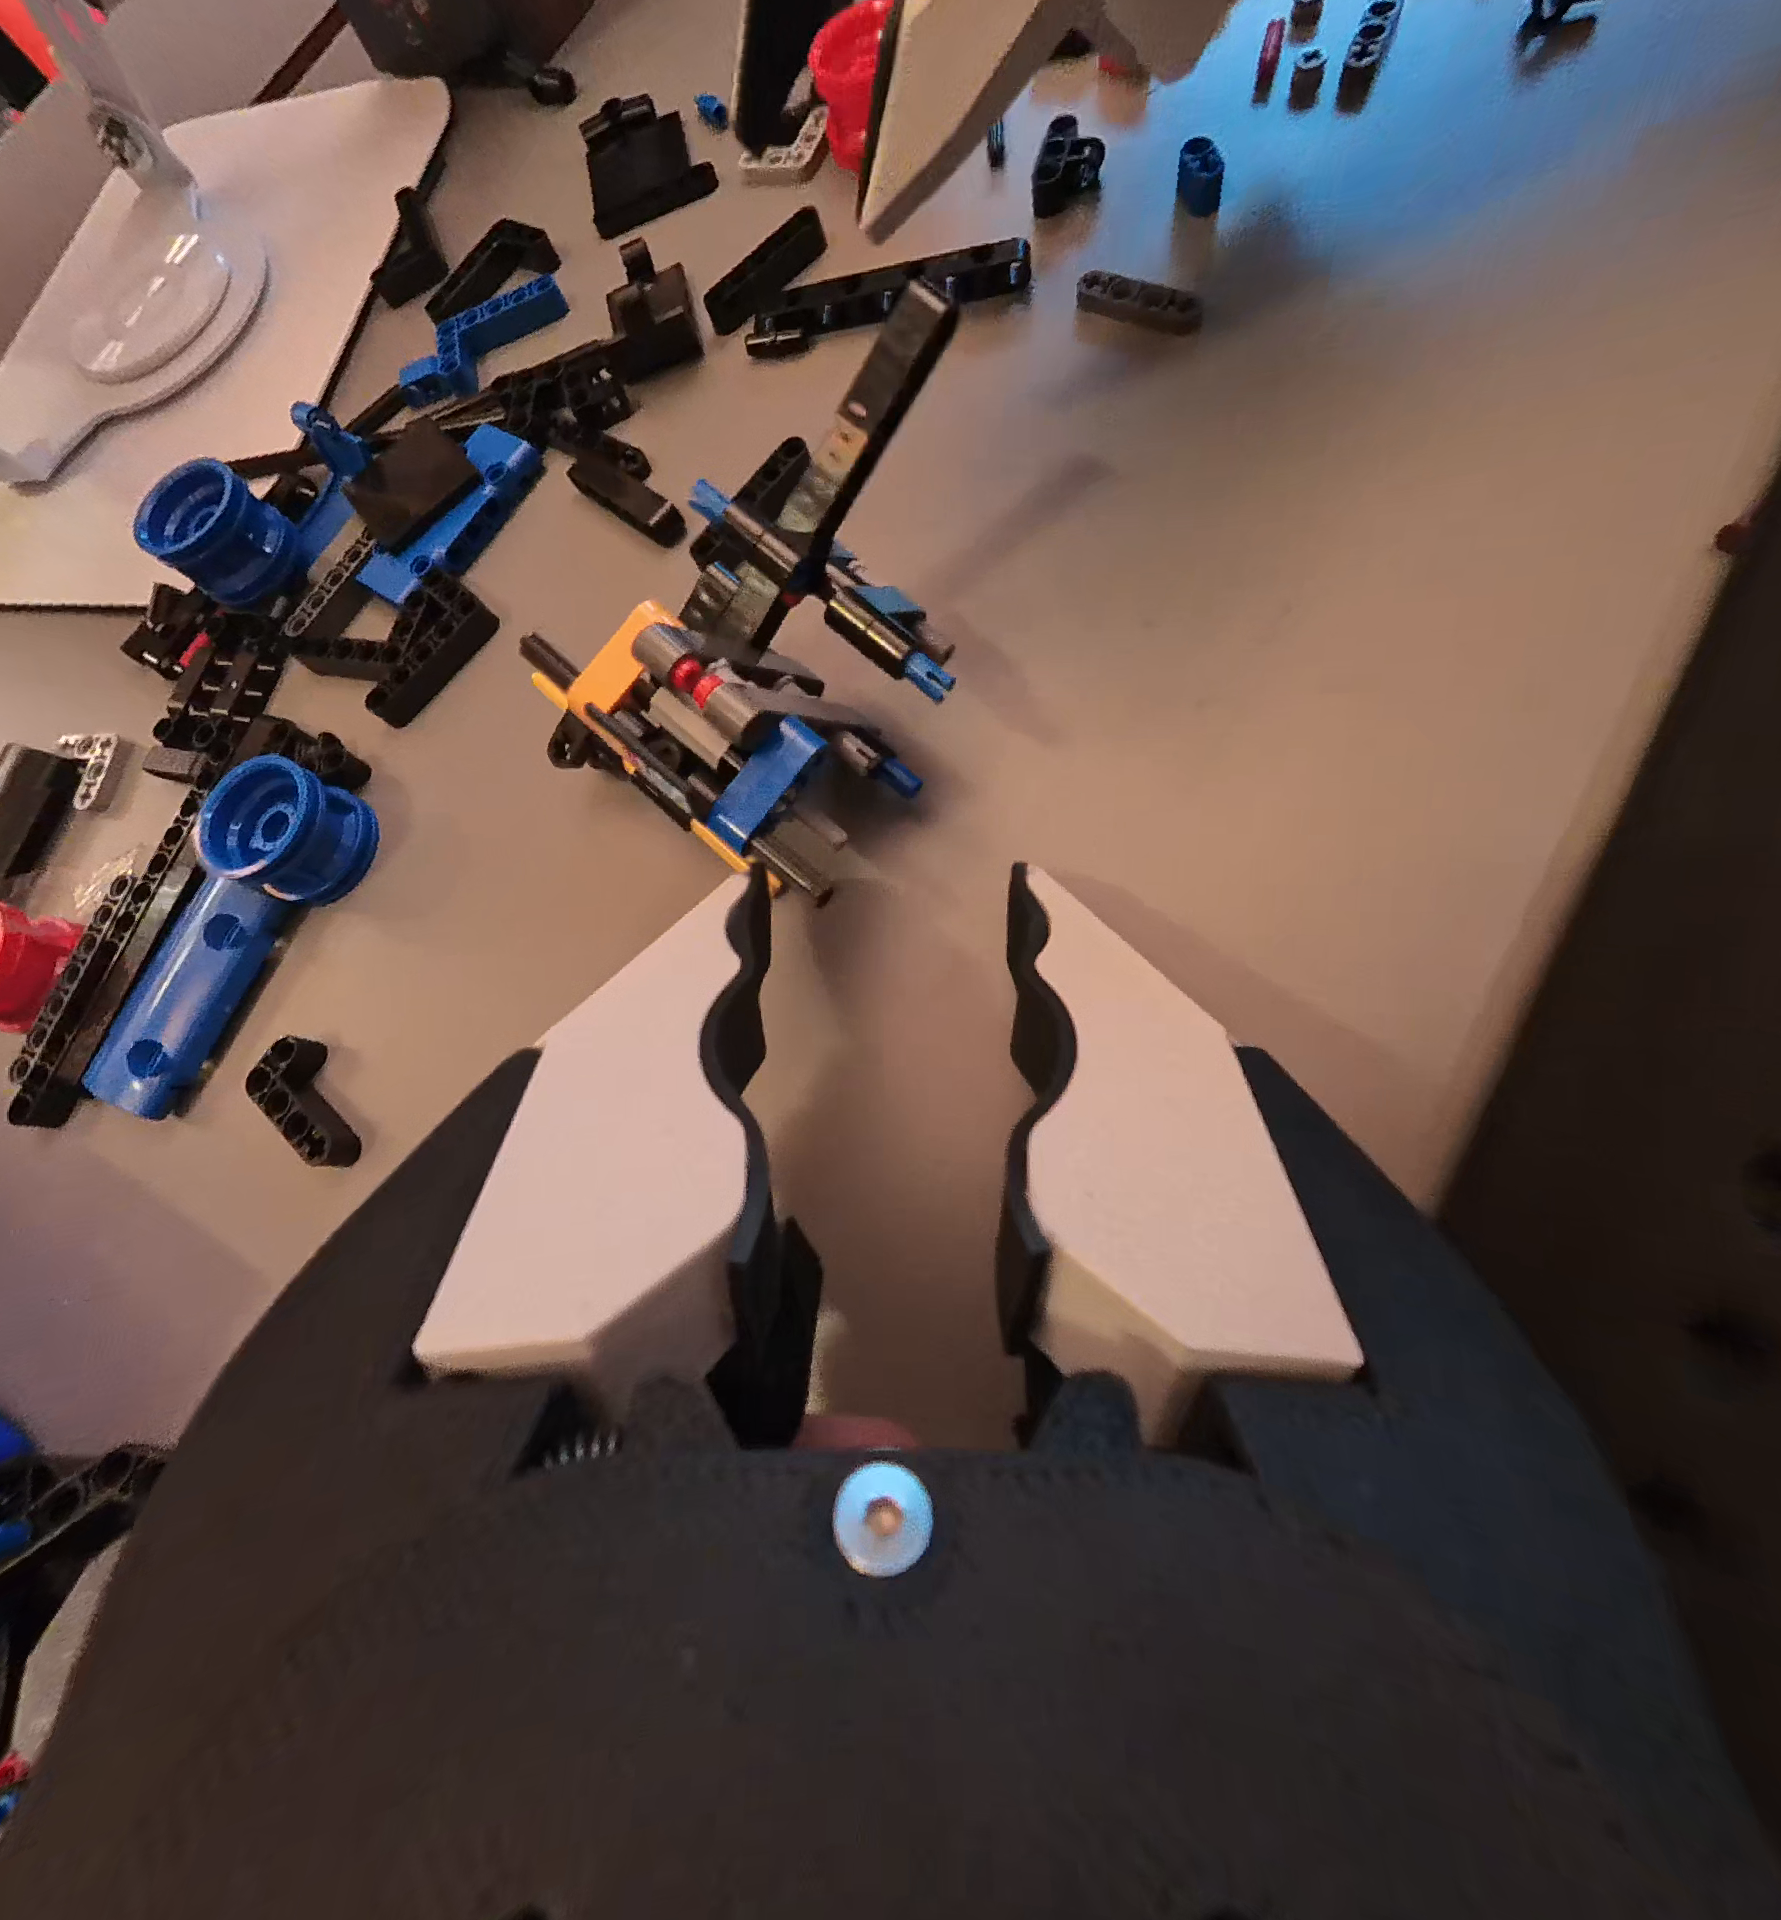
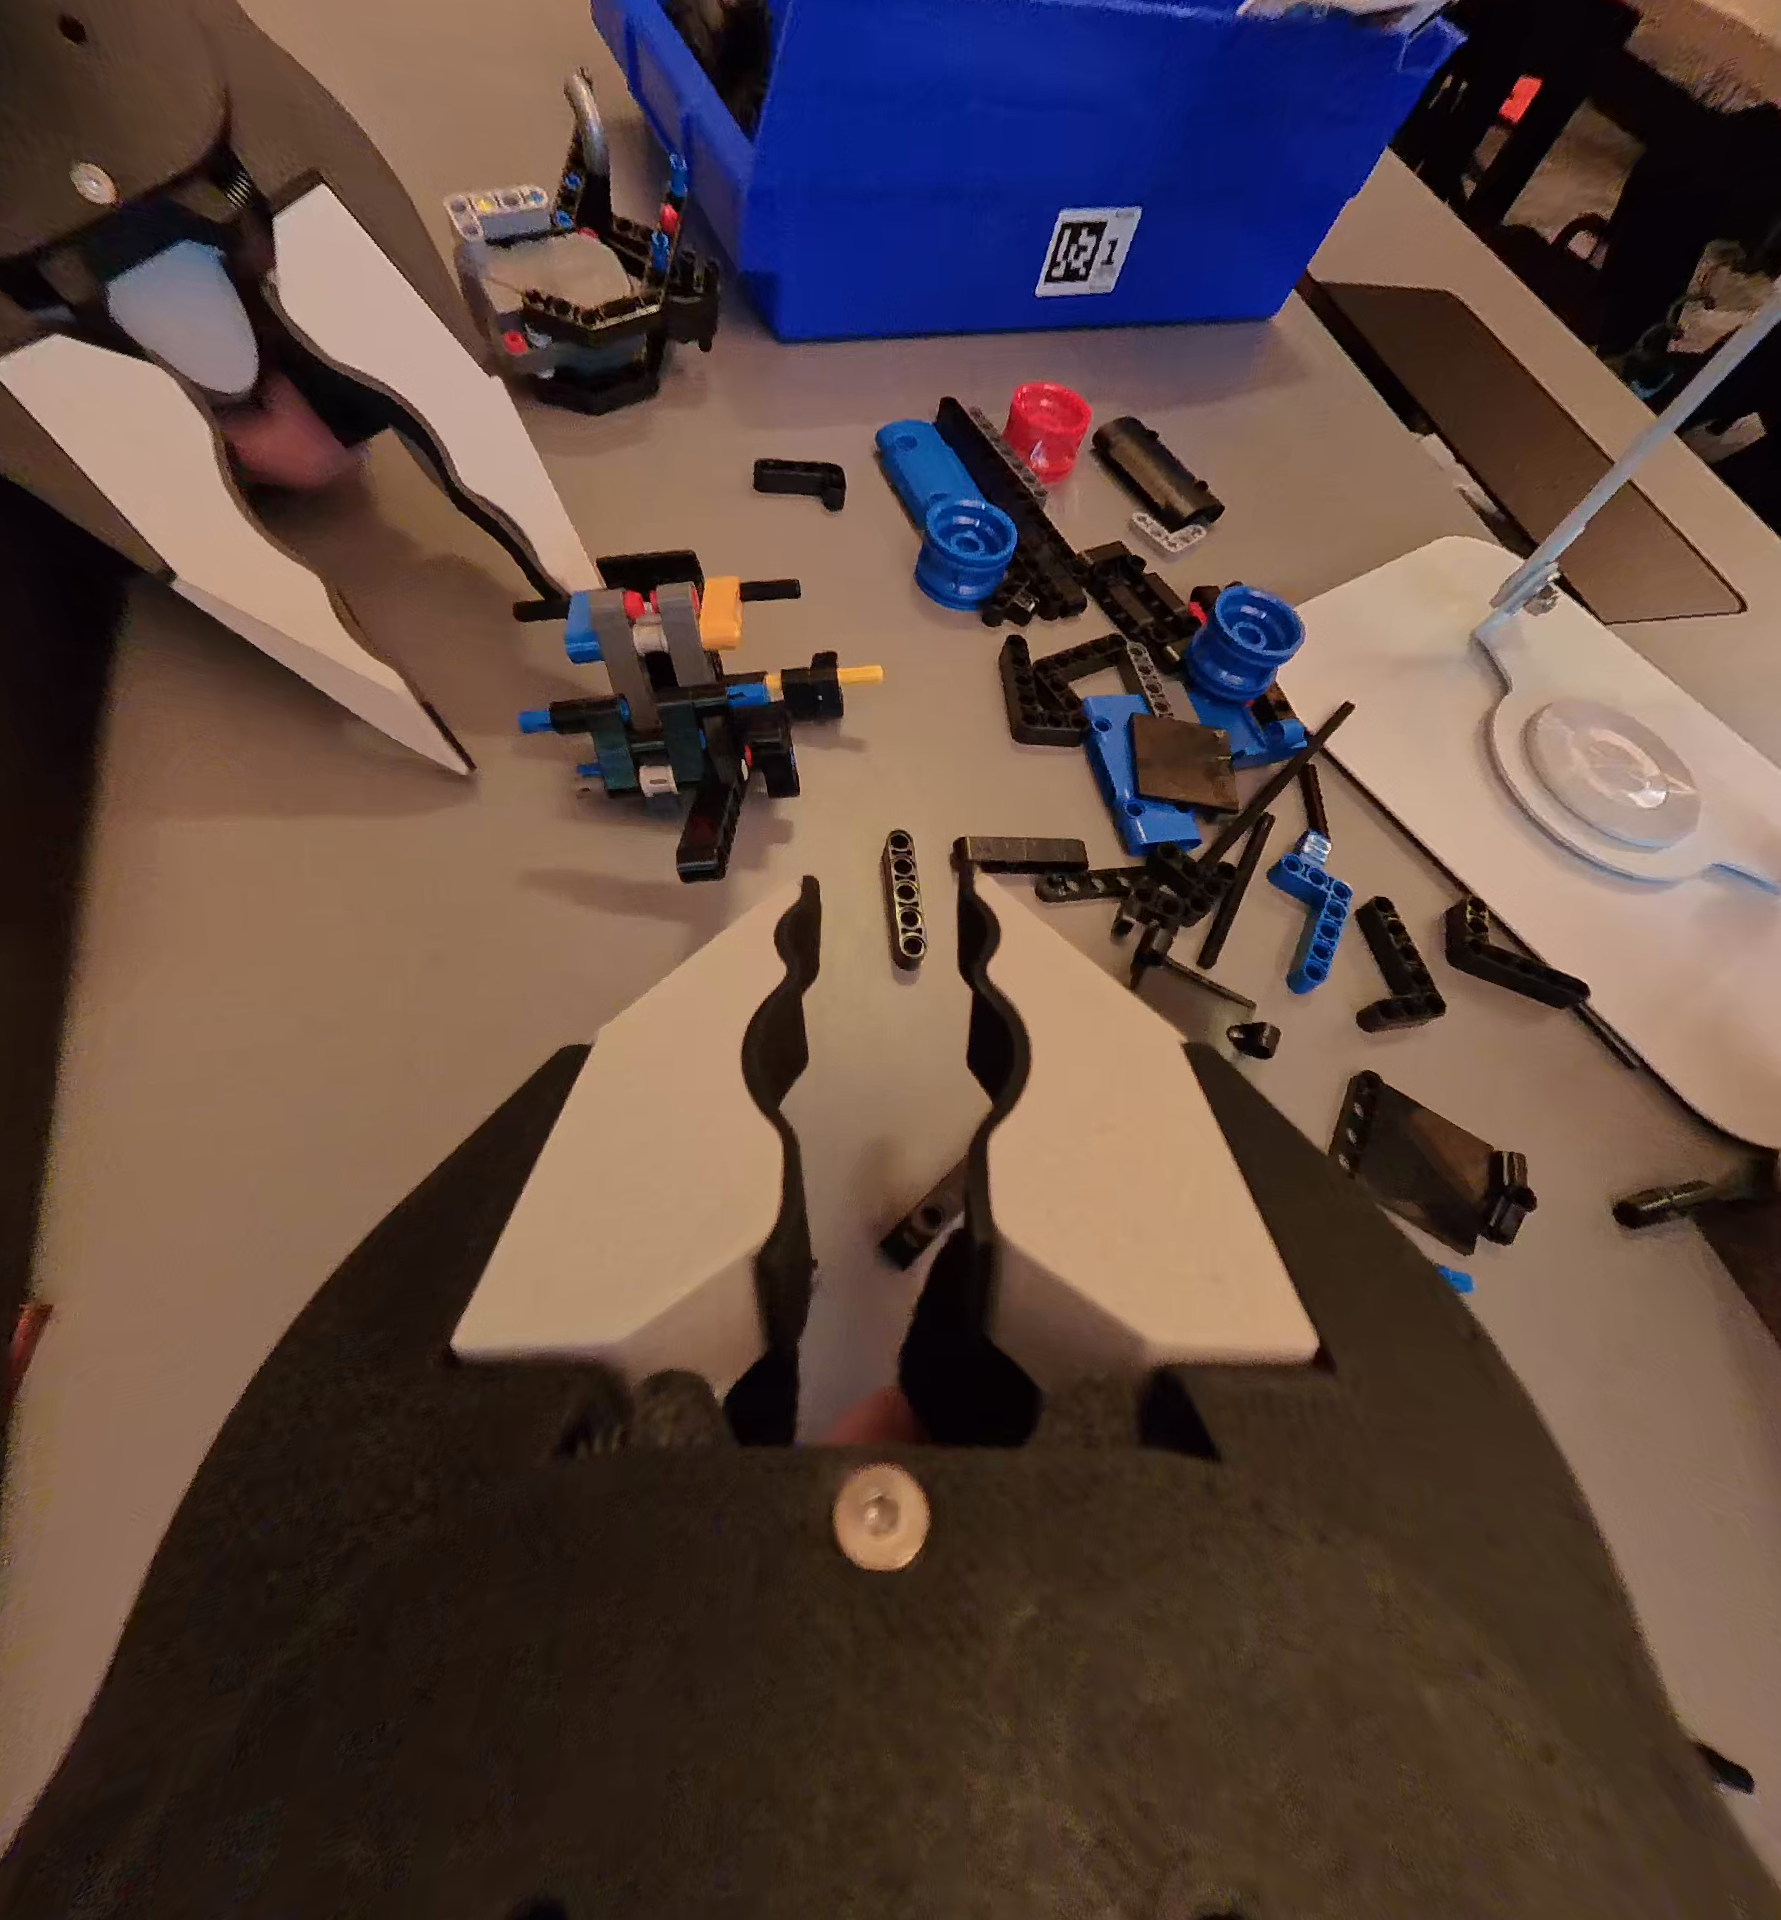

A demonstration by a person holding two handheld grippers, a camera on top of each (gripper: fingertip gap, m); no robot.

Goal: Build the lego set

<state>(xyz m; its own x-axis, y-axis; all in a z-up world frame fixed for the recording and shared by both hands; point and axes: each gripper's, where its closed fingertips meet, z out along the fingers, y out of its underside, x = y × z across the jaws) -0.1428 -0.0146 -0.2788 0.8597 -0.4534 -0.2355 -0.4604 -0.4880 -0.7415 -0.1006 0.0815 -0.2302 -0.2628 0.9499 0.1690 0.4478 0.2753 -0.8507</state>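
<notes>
The right gripper [image 2: 888, 899] hangs apart and empty just above a short black beam [image 2: 902, 900] on the table [image 2: 346, 1039]. The left gripper [image 1: 881, 883], also apart and empty, sits beside the half-built model [image 2: 680, 698]. To pick up the beam cleanly, I judge it best to straddle its narrow sides, descend squarely and close gently, keeping clear of the loose pieces [image 2: 1166, 727] nearby.

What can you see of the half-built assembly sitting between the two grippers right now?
The half-built assembly is a compact plastic cluster: black beams, blue pins and connectors, two grey uprights, an orange block, small red bushes and a yellow axle tip poking out one side. It rests on the grey table, held by neither gripper. The left gripper is open with one fingertip close to its near end; whether it touches is unclear. A black beam sticks out toward the right gripper.
</notes>
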